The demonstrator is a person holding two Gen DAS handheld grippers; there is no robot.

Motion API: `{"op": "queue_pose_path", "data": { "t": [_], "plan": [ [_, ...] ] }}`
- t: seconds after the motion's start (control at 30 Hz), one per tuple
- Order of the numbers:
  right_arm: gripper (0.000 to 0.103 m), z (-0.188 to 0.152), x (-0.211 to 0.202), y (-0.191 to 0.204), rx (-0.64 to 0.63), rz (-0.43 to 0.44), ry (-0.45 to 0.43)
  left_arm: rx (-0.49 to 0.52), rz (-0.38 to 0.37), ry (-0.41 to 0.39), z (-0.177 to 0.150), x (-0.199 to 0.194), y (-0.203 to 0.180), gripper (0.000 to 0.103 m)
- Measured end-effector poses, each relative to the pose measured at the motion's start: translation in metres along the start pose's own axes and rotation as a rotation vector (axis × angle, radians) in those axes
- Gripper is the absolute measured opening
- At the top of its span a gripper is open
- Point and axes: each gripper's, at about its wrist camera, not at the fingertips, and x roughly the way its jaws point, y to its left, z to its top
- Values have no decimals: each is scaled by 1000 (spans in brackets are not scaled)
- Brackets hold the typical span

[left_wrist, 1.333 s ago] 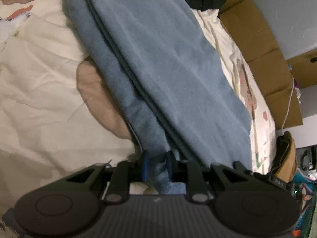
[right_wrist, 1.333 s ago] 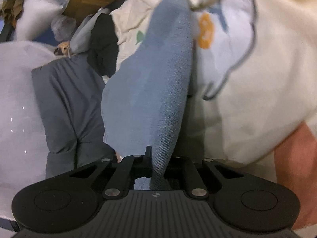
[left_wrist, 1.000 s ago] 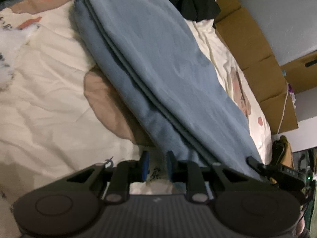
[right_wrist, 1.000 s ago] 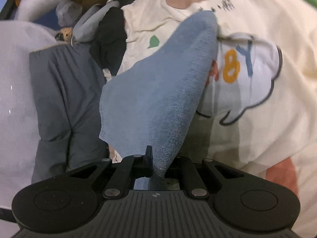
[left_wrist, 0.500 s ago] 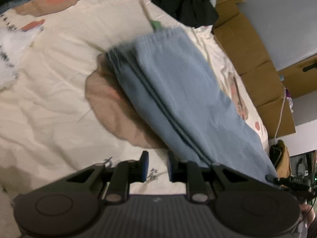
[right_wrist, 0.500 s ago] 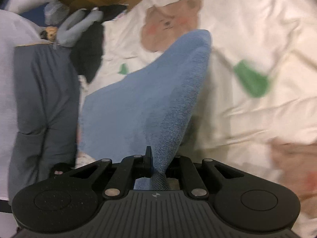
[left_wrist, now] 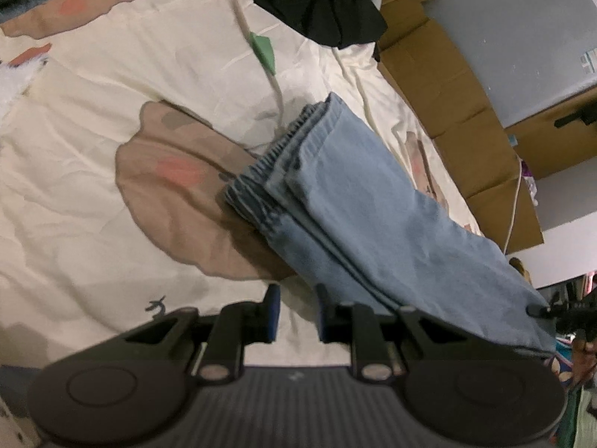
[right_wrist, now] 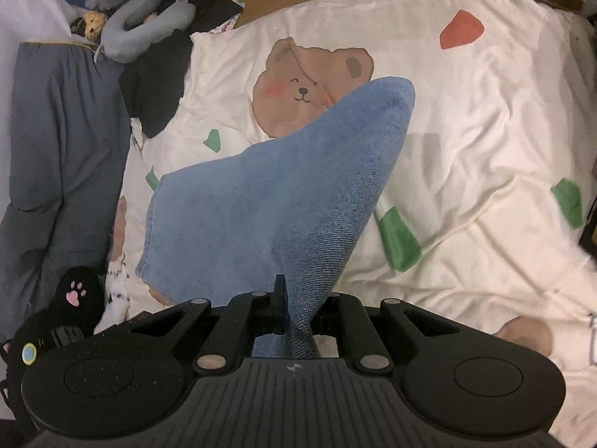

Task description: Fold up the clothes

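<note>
Gripping jeans (right_wrist: 276, 194), right gripper (right_wrist: 298, 313); left gripper (left_wrist: 294, 311) released; black garment (left_wrist: 321, 3) beyond.

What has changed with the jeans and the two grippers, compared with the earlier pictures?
The left gripper let go of the jeans; its jaws now stand apart with nothing between. The right gripper stays clamped on the denim and has carried it across the bedsheet, pulling the far end nearer. The black garment stayed put.
</note>
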Motion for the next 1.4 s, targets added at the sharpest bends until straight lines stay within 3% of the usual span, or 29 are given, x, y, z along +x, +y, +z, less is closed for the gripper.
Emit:
{"op": "queue_pose_path", "data": {
  "t": [0.2,0.43,0.7,0.83,1.0,1.17,1.4],
  "plan": [
    [5,6,-16,-22,-10,-27,3,41,19,24,3,0,-14,19],
    [6,-25,7,-78,84,-8,-36,143,58,83,14,9,-44,19],
    [7,-61,35,-141,243,155,-129,234,91,99,34,27,-87,19],
    [14,-90,51,-177,368,303,-202,259,101,115,41,49,-103,20],
    [30,-125,63,-197,435,394,-265,321,91,147,43,81,-128,20],
    [32,-150,62,-198,453,421,-281,424,52,184,41,116,-166,20],
    [32,-160,74,-199,480,398,-282,574,-5,260,39,166,-215,20]
  ]
}}
